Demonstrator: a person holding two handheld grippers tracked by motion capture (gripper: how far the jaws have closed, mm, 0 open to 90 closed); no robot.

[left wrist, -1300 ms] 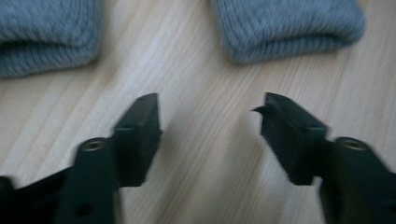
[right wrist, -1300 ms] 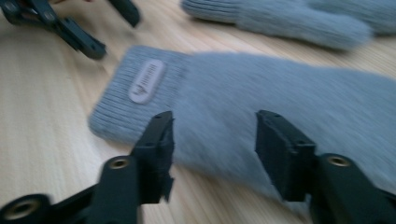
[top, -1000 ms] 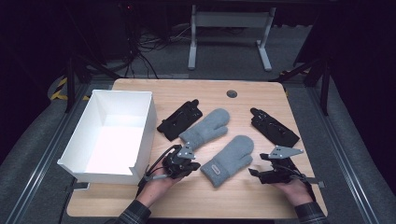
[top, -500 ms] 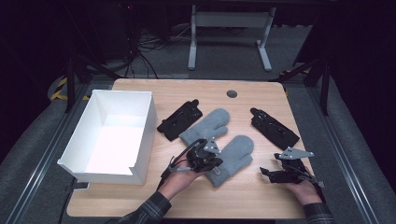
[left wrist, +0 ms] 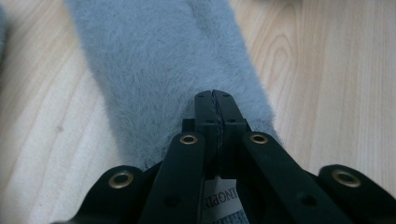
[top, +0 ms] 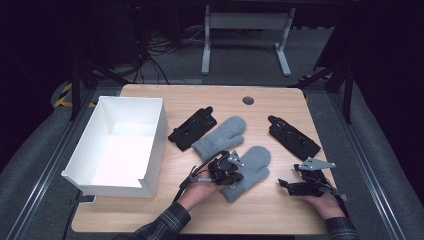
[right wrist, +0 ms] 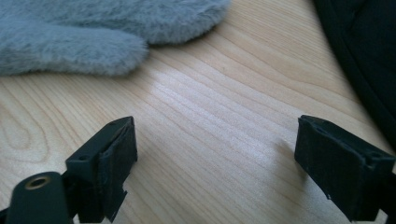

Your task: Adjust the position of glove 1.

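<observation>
Two grey fuzzy mittens lie mid-table, a far one point(top: 220, 134) and a near one point(top: 252, 167). My left gripper point(top: 238, 162) is shut and lies on the near mitten's cuff end. In the left gripper view its jaws point(left wrist: 215, 95) meet tip to tip above the grey pile point(left wrist: 154, 70), gripping nothing. My right gripper point(top: 291, 176) hovers low over bare wood to the right of that mitten. Its jaws point(right wrist: 215, 154) have just been opening and stand wide with nothing between them. The right gripper view has the mitten point(right wrist: 93, 32) at top left.
A white open box point(top: 107, 180) stands at the table's left. One black glove point(top: 192, 129) lies between the box and the mittens. A second black glove point(top: 294, 137) lies at the right, just beyond my right gripper, and shows in the right gripper view point(right wrist: 364, 51).
My left hand slid right from the bare wood onto the near mitten, gripper still shut. My right gripper shifted slightly toward the near right and its jaws spread wider.
</observation>
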